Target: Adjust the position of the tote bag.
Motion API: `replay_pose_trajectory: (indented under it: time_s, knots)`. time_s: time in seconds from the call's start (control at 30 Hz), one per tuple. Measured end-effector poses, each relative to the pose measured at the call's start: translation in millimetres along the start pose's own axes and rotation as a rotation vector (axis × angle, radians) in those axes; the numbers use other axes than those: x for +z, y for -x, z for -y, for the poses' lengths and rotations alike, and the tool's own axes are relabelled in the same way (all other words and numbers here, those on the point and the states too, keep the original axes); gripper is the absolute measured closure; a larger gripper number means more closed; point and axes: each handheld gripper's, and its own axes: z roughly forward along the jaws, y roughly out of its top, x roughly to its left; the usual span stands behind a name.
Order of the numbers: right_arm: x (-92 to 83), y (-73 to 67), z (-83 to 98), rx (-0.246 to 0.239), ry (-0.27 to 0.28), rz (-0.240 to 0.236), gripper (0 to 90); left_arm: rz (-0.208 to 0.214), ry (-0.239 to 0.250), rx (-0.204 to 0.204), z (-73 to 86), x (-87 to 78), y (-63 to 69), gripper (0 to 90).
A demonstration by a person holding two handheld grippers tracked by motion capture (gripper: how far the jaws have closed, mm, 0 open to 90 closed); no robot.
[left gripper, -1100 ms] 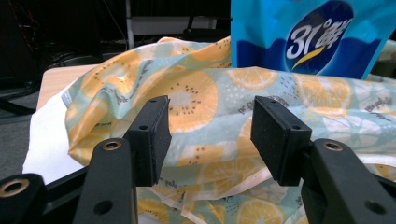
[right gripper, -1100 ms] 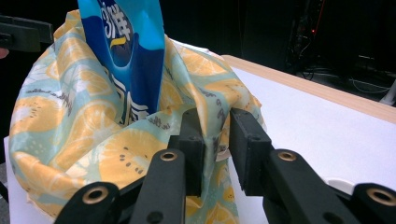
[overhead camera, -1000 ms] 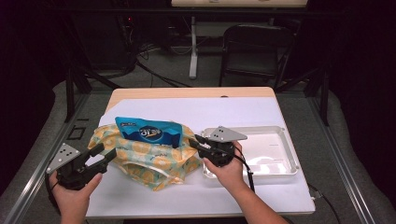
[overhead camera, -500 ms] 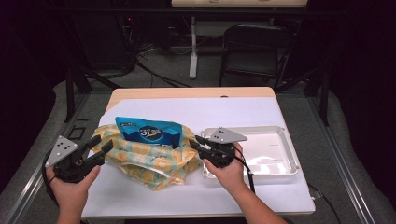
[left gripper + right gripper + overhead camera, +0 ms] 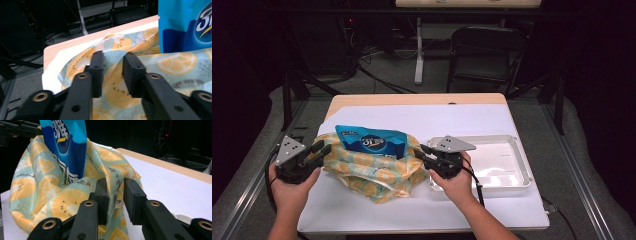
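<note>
A lemon-print cloth bag [image 5: 372,172] lies on the white table cover, and a blue snack packet [image 5: 372,142] stands in its mouth. My left gripper [image 5: 323,148] is at the bag's left rim. Its jaws have just been closing, and in the left gripper view [image 5: 113,56] the cloth [image 5: 175,65] sits between them, with the packet [image 5: 185,25] at upper right. My right gripper [image 5: 422,152] holds the bag's right rim. In the right gripper view [image 5: 116,182] a raised fold of the bag [image 5: 37,195] is pinched between its jaws, and the packet [image 5: 67,145] rises behind.
A white plastic tray [image 5: 512,170] sits just right of the right hand. The table's wooden far edge [image 5: 417,99] is bare. Beyond it are a dark chair [image 5: 484,55] and cables on the floor.
The left gripper has moved in from the left onto the bag's left rim and its jaws have narrowed around the cloth. The right gripper and the packet have stayed put.
</note>
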Motion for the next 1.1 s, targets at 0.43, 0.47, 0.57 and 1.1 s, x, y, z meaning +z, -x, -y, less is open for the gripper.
replay_pose_trajectory:
  time_s: [0.43,0.47,0.57,1.1]
  knots:
    - [-5.2,-1.2,-4.1,-0.013,0.031,0.004,61.5,0.033,0.050,-0.065,-9.6,4.2,-9.0,90.0]
    - [-5.2,-1.5,-4.8,-0.019,0.032,0.002,61.1,0.039,0.051,-0.069,-10.8,4.7,-10.0,90.0]
    - [-5.6,-3.8,-7.6,-0.016,0.044,-0.021,61.2,0.053,0.060,-0.081,-14.2,7.5,-12.6,90.0]
    - [6.8,12.3,-24.0,-0.004,0.008,0.064,90.0,0.075,0.020,-0.119,-20.9,40.3,-25.4,90.0]
